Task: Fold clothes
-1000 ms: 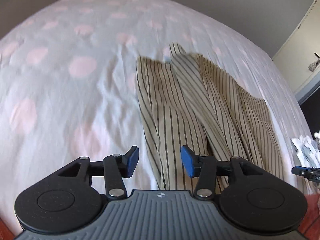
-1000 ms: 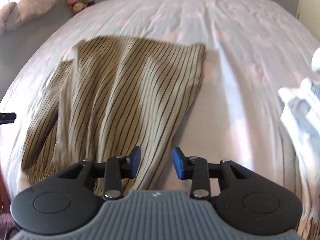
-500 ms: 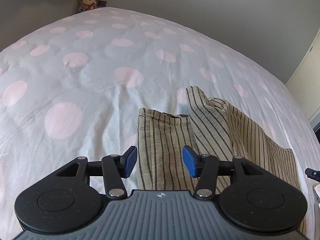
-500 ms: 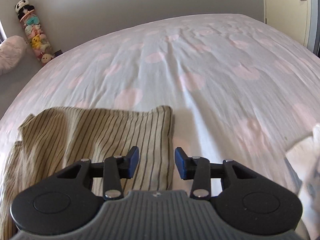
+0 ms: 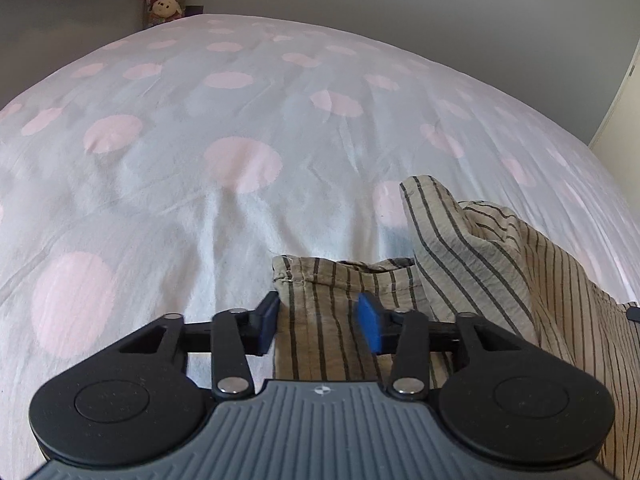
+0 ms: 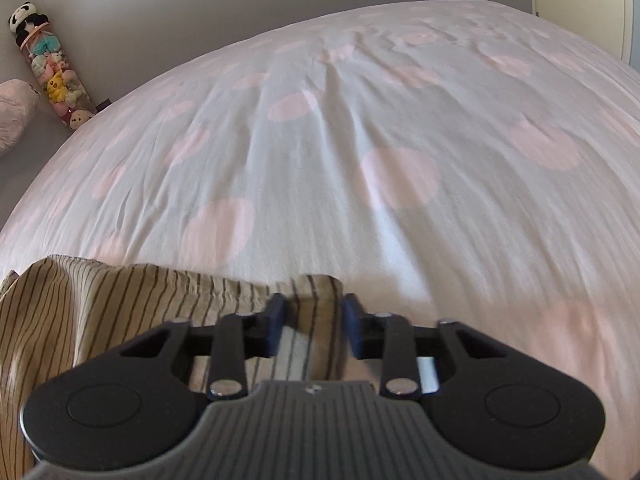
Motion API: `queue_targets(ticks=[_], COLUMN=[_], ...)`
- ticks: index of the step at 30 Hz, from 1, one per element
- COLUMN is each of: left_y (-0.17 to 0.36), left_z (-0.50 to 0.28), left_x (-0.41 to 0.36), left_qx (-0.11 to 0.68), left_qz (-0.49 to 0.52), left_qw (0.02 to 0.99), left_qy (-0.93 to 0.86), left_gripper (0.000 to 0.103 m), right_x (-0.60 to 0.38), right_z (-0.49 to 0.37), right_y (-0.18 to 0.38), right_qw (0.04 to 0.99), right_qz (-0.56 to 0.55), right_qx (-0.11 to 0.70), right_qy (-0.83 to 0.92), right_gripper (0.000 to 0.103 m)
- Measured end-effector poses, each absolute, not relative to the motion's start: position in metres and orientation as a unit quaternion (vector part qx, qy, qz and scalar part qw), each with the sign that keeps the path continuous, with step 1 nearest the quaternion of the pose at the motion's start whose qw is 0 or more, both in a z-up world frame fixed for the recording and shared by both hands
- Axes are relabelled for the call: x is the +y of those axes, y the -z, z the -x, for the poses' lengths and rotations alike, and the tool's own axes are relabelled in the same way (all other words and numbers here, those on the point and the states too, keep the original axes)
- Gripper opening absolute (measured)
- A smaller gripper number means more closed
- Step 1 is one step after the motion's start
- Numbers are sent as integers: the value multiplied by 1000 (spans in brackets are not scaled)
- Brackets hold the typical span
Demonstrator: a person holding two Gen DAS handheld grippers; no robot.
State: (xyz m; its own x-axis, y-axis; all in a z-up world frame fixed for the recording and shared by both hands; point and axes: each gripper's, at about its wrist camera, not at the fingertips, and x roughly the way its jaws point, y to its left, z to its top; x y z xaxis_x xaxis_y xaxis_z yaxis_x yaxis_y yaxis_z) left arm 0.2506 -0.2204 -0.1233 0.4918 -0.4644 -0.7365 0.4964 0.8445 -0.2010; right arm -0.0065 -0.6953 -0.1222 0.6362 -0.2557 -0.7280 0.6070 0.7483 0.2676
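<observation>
A beige garment with dark stripes (image 5: 472, 248) lies on the bed. My left gripper (image 5: 318, 322) is open, its blue fingers either side of the garment's far left hemmed corner (image 5: 304, 280). A folded flap of the garment rises to the right of that corner. In the right wrist view my right gripper (image 6: 314, 326) is open, its fingers straddling the garment's far right corner (image 6: 316, 292); the rest of the garment (image 6: 100, 304) spreads to the left.
The bed has a white cover with pink dots (image 5: 240, 160) that stretches far ahead in both views (image 6: 400, 180). A column of plush toys (image 6: 52, 76) stands against the grey wall at the bed's far left. A door frame (image 5: 624, 92) is at the right.
Both grippers have moved forward and down along the garment to its far corners, which now sit between the open fingers. The white clothes at the right have left view.
</observation>
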Motion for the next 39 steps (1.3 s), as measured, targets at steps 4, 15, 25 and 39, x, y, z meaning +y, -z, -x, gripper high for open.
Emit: queue_targets(ticks=[4, 15, 25, 39], left_y=[122, 86, 90, 94], left_z=[-261, -263, -279, -271], left_x=[-213, -151, -101, -57], left_qx=[432, 406, 418, 437], left_qz=[18, -1, 1, 36], left_qw=[861, 885, 890, 885], left_qy=[267, 228, 182, 157], left_gripper=[3, 0, 0, 6], right_x=[-693, -713, -741, -734], right_z=[7, 37, 67, 77], right_y=[115, 84, 102, 99], right_qw=[872, 869, 833, 836], right_qz=[-252, -233, -237, -228], right_qx=[334, 325, 346, 347], right_qy=[252, 293, 362, 360], right_gripper=[3, 2, 2, 14])
